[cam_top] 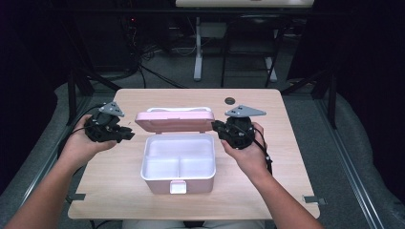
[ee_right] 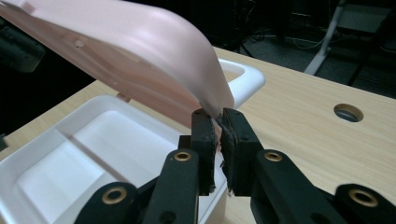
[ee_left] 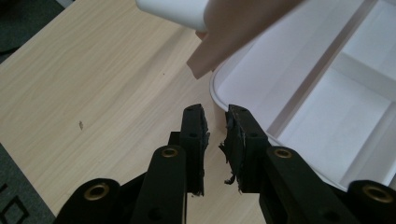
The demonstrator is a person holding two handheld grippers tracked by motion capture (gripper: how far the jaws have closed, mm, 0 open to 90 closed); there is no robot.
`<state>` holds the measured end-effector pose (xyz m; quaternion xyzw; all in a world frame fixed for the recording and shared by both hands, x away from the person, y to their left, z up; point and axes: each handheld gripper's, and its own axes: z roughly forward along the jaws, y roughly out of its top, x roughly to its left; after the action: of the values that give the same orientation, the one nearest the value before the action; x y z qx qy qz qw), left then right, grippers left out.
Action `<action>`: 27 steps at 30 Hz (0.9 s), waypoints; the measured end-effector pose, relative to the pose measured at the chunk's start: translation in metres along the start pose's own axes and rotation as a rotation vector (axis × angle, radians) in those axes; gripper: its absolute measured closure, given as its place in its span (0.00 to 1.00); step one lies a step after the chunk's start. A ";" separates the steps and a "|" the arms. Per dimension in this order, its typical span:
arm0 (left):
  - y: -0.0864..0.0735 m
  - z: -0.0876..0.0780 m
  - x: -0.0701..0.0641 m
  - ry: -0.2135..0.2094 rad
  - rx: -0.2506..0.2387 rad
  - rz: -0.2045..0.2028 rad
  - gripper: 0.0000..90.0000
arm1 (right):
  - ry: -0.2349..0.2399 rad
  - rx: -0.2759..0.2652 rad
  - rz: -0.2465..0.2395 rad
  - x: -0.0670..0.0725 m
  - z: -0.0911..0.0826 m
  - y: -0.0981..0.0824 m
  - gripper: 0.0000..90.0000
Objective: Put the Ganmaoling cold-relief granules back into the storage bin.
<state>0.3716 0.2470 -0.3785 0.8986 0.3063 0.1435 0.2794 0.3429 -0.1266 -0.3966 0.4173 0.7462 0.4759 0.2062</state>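
While the right gripper pinches the pink lid's corner, its jaws together on it, and the left gripper waits slightly apart beside the white box, the lid is mid-swing and next needs steady guiding.

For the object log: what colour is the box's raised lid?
Pale pink lid, clearest in the right gripper view.

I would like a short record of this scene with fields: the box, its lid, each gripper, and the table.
box: pink box with a white divided tray inside, open, nothing in it
lid: pink lid raised, tilted back
right gripper: right gripper, jaws pinching the lid's corner edge
left gripper: left gripper, jaws slightly apart, nothing between them, beside the box rim
table: wooden table, round hole at the far side
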 end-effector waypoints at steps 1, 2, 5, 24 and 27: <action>0.001 -0.001 -0.001 -0.002 -0.006 0.001 0.86 | 0.008 0.000 -0.004 0.000 -0.002 -0.001 0.92; 0.002 -0.002 -0.001 0.000 -0.006 0.004 0.86 | 0.023 0.003 -0.003 0.001 -0.005 -0.004 0.91; 0.003 -0.003 -0.002 0.000 -0.013 0.005 0.87 | 0.044 0.011 -0.002 0.003 -0.008 -0.008 0.90; 0.006 -0.004 -0.008 -0.027 -0.027 0.020 0.93 | 0.123 0.062 -0.013 0.005 -0.019 -0.024 0.85; 0.006 -0.002 -0.011 -0.033 -0.023 0.031 0.95 | 0.132 0.074 -0.012 0.006 -0.021 -0.027 0.85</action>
<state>0.3647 0.2367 -0.3740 0.9023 0.2857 0.1365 0.2927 0.3135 -0.1385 -0.4105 0.3880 0.7778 0.4730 0.1439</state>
